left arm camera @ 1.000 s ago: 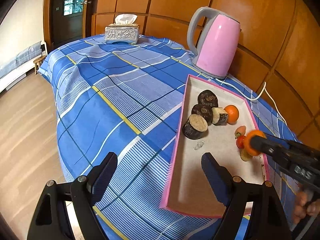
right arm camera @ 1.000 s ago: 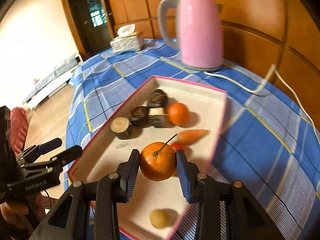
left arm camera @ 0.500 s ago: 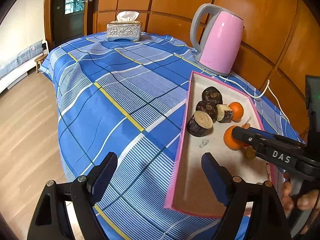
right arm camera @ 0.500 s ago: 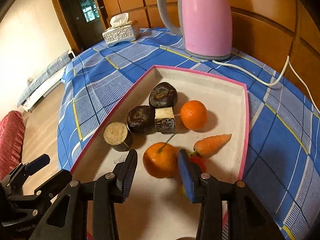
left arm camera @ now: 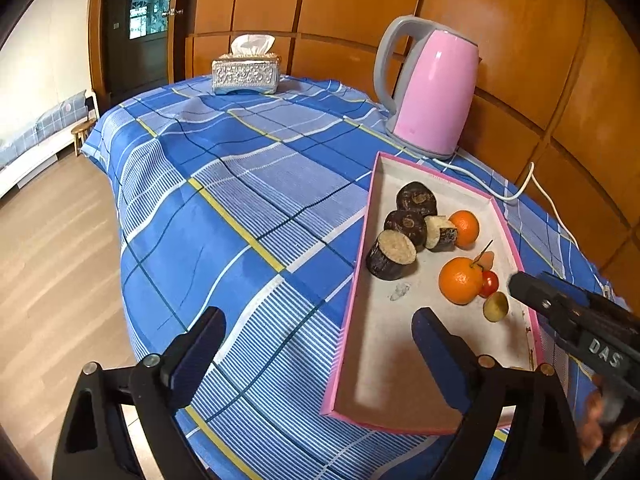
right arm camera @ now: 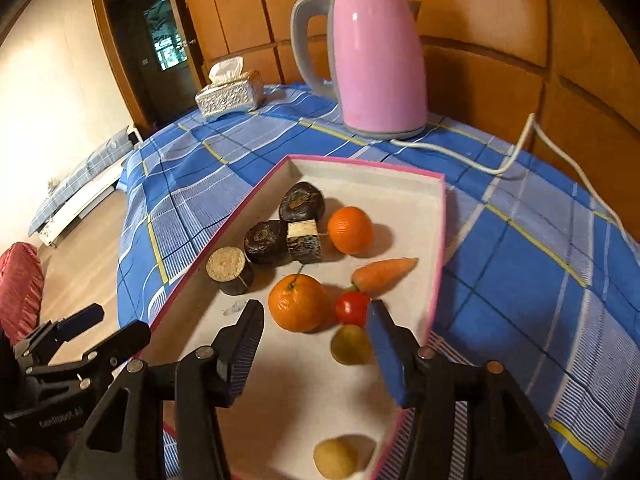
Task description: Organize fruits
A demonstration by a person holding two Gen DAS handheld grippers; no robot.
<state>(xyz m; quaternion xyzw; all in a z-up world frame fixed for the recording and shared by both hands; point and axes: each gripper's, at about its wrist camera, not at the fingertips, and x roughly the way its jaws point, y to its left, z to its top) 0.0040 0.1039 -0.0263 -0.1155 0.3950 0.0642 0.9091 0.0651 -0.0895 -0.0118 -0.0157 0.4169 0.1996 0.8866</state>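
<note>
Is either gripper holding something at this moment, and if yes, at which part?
Nothing is held. The right gripper has its jaws opening, clear of the stemmed orange lying in the tray. The left gripper is open and empty.

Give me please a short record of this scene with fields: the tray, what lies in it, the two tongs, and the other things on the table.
tray: pink-rimmed tray on a blue checked tablecloth
contents: stemmed orange, second orange, carrot, red tomato, two yellowish fruits, four dark cut chunks
right tongs: right tongs opening, nothing gripped, stemmed orange resting in the tray just ahead
left tongs: left tongs open, empty, straddling the tray's near left rim
other: pink kettle, tissue box
</note>
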